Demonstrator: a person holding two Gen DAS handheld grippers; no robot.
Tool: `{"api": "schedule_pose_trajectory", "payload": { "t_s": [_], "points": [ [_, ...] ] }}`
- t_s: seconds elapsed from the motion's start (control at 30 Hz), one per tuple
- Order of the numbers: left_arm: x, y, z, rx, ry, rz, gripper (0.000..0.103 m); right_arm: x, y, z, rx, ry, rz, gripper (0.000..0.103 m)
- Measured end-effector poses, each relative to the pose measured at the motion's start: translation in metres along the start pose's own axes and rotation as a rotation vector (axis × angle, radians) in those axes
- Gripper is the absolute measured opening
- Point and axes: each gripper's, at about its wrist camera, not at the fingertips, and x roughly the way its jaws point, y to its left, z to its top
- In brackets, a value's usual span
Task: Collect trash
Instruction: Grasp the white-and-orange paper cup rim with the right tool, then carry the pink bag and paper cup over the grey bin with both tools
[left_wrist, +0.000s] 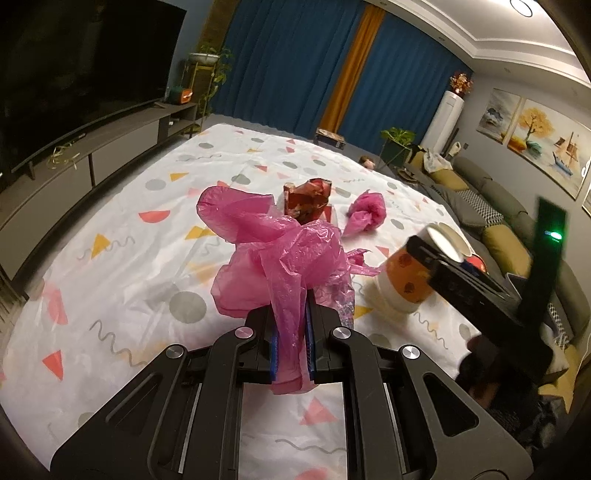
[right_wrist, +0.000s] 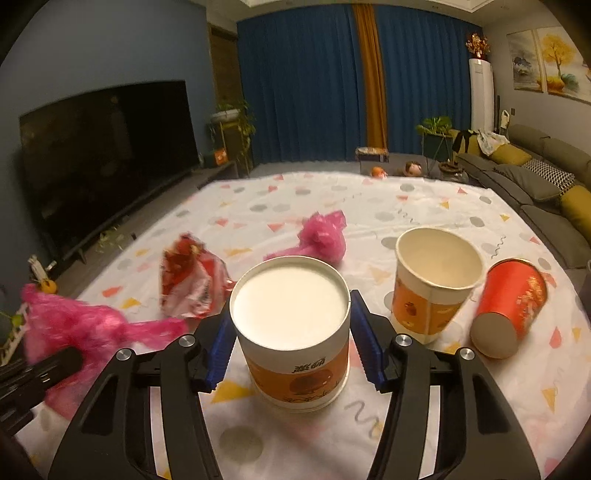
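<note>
Right wrist view: the right gripper (right_wrist: 290, 332) straddles an upturned paper cup (right_wrist: 291, 332), jaws apparently just short of contact, poised for collecting, while the left gripper (left_wrist: 291, 332) pinches a pink plastic bag (left_wrist: 280, 251).

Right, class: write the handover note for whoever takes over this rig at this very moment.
Left gripper: shut on the pink plastic bag, held above the tablecloth.
Right gripper: around the upside-down paper cup, which stands on the cloth; a sliver of gap shows beside the blue pads, so no firm grip yet.
Still lying loose: upright paper cup, red cup on its side, red wrapper, crumpled pink bag.
Done: one bag picked up. Left: everything else; no bin in view.
</note>
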Motion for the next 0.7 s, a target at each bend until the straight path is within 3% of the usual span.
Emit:
{"api": "schedule_pose_trajectory", "payload": {
  "t_s": [0.27, 0.7],
  "points": [
    [-0.013, -0.022, -0.003, 0.03, -0.023, -0.015, 0.01, -0.064, -0.011, -0.02, -0.025, -0.052, 0.022, 0.057],
    [-0.025, -0.099, -0.02, 0.166, -0.035, -0.091, 0.01, -0.136, -0.061, -0.034, 0.022, -0.135, -0.064, 0.057]
  ]
}}
